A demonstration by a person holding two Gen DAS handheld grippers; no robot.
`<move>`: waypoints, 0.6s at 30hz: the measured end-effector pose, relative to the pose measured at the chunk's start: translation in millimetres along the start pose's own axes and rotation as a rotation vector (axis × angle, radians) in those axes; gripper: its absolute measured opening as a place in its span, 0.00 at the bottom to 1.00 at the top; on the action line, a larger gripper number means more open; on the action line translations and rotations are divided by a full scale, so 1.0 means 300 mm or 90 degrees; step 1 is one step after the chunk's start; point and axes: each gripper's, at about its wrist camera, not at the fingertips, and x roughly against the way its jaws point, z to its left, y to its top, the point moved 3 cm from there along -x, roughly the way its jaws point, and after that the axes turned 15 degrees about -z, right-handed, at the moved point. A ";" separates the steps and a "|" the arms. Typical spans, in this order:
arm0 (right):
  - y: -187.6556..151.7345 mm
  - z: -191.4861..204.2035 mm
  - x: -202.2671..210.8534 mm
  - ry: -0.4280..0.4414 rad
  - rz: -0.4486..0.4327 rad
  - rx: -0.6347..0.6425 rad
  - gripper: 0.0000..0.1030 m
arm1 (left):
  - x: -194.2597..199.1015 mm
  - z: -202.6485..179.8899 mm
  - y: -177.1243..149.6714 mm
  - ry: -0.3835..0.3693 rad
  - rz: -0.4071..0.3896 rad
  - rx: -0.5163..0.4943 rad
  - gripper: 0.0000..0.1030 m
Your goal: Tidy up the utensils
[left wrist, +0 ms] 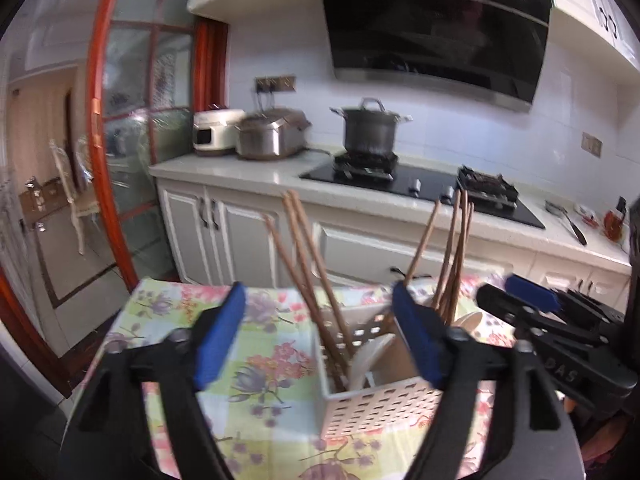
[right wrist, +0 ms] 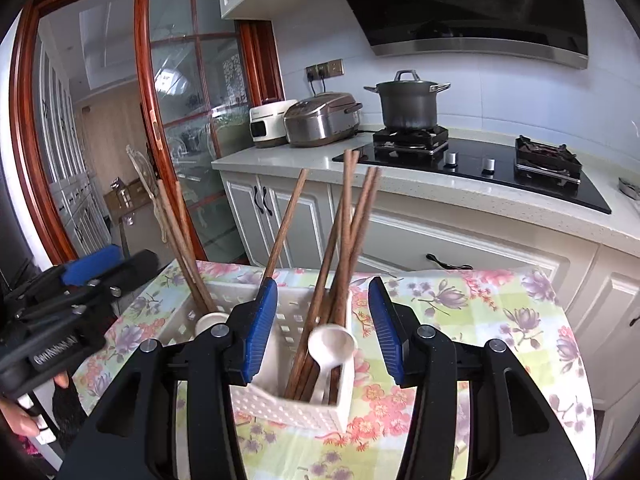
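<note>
White perforated plastic utensil caddy (right wrist: 280, 404), brown wooden chopsticks (right wrist: 340, 248), white ceramic spoon (right wrist: 332, 344): seen between right gripper (right wrist: 322, 332) jaws, apart, empty. Left gripper (left wrist: 320, 336): likewise parted.

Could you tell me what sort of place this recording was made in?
A home kitchen, most likely: a pot sits on a gas hob under a range hood, with a rice cooker on the counter.

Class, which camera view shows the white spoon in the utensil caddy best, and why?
The right wrist view: the white spoon lies sharp among the chopsticks in the caddy, bowl facing the camera. The left wrist view is blurred; there a gripper finger partly hides the white spoon shapes.
</note>
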 end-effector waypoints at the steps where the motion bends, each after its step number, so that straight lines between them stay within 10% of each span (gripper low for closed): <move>1: -0.002 0.000 0.021 -0.003 -0.005 0.002 0.47 | 0.030 0.007 0.004 0.013 -0.012 0.000 0.81; 3: -0.015 0.010 0.088 -0.019 -0.020 0.011 0.56 | 0.089 0.016 0.012 0.029 -0.034 0.002 0.95; 18: -0.182 0.076 0.402 -0.024 -0.031 0.059 0.82 | 0.395 -0.022 -0.169 0.046 -0.041 -0.019 0.96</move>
